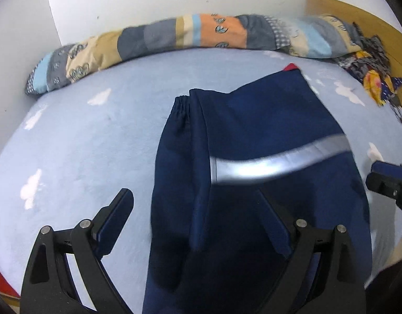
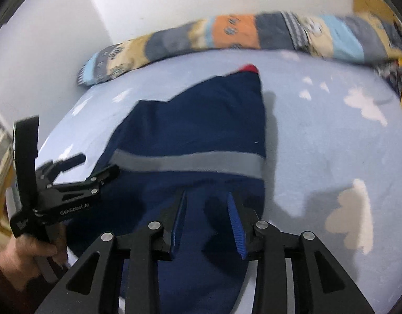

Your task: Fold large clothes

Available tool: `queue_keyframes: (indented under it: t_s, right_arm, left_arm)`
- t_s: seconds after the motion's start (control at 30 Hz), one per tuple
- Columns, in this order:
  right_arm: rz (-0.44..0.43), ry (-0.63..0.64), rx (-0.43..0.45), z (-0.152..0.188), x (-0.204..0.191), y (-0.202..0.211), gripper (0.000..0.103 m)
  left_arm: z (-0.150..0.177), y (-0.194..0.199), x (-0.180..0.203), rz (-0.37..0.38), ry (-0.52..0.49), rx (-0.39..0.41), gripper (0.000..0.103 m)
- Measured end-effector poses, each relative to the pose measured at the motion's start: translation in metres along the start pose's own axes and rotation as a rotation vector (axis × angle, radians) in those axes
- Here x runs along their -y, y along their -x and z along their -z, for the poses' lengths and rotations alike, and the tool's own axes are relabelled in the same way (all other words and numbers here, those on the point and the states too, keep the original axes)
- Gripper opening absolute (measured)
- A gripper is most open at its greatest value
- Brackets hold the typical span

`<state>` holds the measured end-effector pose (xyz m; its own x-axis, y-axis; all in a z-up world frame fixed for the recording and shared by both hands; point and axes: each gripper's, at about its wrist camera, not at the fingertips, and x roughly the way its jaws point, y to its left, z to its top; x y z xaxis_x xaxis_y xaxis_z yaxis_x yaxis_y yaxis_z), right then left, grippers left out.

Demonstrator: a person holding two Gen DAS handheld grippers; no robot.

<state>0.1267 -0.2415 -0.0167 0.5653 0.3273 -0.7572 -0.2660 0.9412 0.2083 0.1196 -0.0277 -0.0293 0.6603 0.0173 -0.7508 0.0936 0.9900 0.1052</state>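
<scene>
A dark navy garment [image 1: 253, 136] with a grey reflective stripe [image 1: 279, 162] lies partly folded on the light blue bed sheet [image 1: 83, 144]; an elastic cuff [image 1: 181, 104] points to the far side. It also shows in the right wrist view [image 2: 195, 120], with its stripe [image 2: 188, 162] across it. My left gripper [image 1: 198, 209] is open wide above the garment's near part, holding nothing. It also shows at the left of the right wrist view [image 2: 93, 167]. My right gripper [image 2: 207, 209] is open above the garment's near end, with cloth between the blue pads but not clamped.
A rolled patchwork quilt [image 1: 188, 34] lies along the wall at the far side of the bed. A pile of patterned clothes [image 1: 371, 70] sits at the far right by a wooden headboard [image 1: 357, 15]. The sheet has white cloud prints [image 2: 350, 214].
</scene>
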Motion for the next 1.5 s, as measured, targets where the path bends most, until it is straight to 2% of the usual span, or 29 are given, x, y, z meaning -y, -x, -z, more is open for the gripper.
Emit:
queue_keyframes:
  t_s: [0.17, 0.23, 0.33, 0.53, 0.77, 1.13, 1.5]
  right_arm:
    - [-0.041, 0.033, 0.061, 0.026, -0.019, 0.029, 0.036]
    - [-0.049, 0.032, 0.059, 0.036, -0.022, 0.033, 0.036]
    - [-0.047, 0.004, 0.058, 0.056, -0.025, 0.041, 0.036]
    - [-0.025, -0.066, 0.024, 0.08, -0.023, 0.04, 0.036]
    - [0.043, -0.049, -0.015, 0.087, -0.022, 0.027, 0.036]
    - [0.047, -0.056, -0.041, 0.092, -0.021, 0.016, 0.038]
    - [0.071, -0.007, -0.07, 0.095, -0.029, 0.003, 0.043]
  left_arm:
    - [0.035, 0.037, -0.005, -0.001, 0.005, 0.053, 0.094]
    - [0.052, 0.047, -0.005, 0.008, 0.014, 0.062, 0.094]
    - [0.069, 0.052, -0.006, 0.002, 0.012, 0.079, 0.094]
    - [0.085, 0.041, -0.004, -0.003, 0.001, 0.048, 0.094]
    - [0.091, 0.031, -0.001, 0.003, 0.001, 0.039, 0.094]
    - [0.092, 0.027, -0.001, 0.011, 0.007, 0.046, 0.094]
    - [0.092, 0.023, 0.0, 0.011, 0.003, 0.053, 0.095]
